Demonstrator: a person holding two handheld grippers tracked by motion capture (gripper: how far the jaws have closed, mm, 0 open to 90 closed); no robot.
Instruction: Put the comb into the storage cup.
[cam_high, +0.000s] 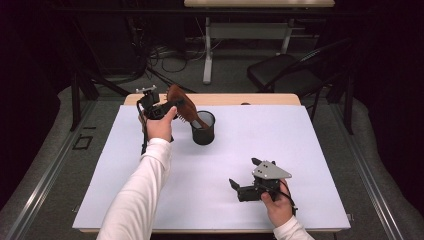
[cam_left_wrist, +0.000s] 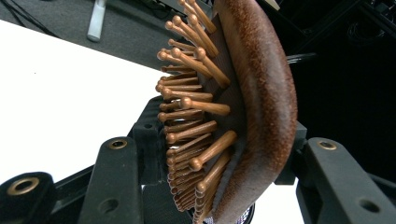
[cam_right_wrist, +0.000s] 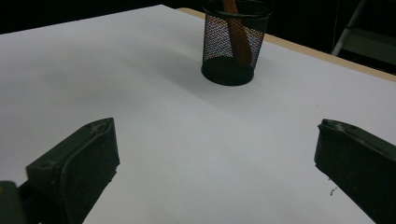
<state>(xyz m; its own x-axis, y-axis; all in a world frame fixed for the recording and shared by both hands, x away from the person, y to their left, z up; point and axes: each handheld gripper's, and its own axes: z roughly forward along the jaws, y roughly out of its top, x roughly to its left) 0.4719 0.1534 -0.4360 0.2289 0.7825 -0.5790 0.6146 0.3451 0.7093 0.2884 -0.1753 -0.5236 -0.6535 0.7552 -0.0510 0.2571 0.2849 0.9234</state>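
Note:
A brown wooden hairbrush leans at the back left of the white mat, its handle down inside a black mesh cup. My left gripper is shut on the brush head. In the left gripper view the hairbrush sits between the two jaws of the left gripper, its wooden pins pointing left. My right gripper rests open near the front right of the mat with nothing in it. Ahead of the right gripper, the mesh cup stands upright with the brush handle showing through its mesh.
A white mat covers a wooden table. Beyond the far edge stand a black chair and a white desk leg with cables on the floor. Dark curtains close in both sides.

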